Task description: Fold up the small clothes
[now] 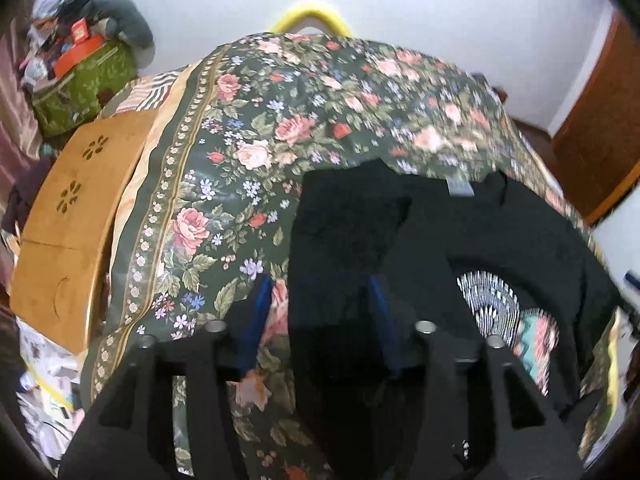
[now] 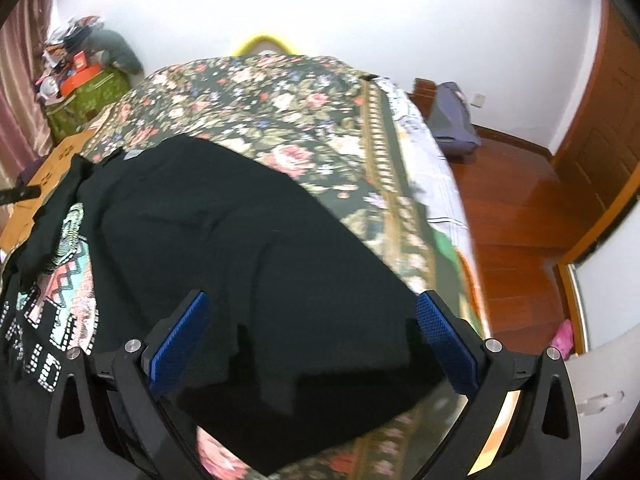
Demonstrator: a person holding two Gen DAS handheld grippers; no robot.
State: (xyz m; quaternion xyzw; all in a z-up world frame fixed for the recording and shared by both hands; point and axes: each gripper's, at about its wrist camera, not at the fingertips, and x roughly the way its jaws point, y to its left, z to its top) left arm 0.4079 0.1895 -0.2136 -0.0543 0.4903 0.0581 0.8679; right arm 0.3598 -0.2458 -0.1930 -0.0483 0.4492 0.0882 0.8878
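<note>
A black T-shirt [image 2: 248, 220] with a white, pink and teal print lies on a floral bedspread [image 2: 280, 104]. In the left wrist view its left side [image 1: 360, 216] is folded over, with the print [image 1: 516, 312] showing at the right. My left gripper [image 1: 320, 296] has its blue pads apart, the shirt's folded edge hanging between them; whether it pinches the cloth is unclear. My right gripper [image 2: 308, 316] is open wide just above the shirt's right half, with blue pads [image 2: 176, 344] on either side and nothing held.
A wooden lap table [image 1: 68, 216] lies at the bed's left edge. A green box piled with clutter [image 1: 80, 76] stands at the far left. The wood floor [image 2: 516, 216], a purple bag [image 2: 452, 120] and a door [image 2: 600, 152] are right of the bed.
</note>
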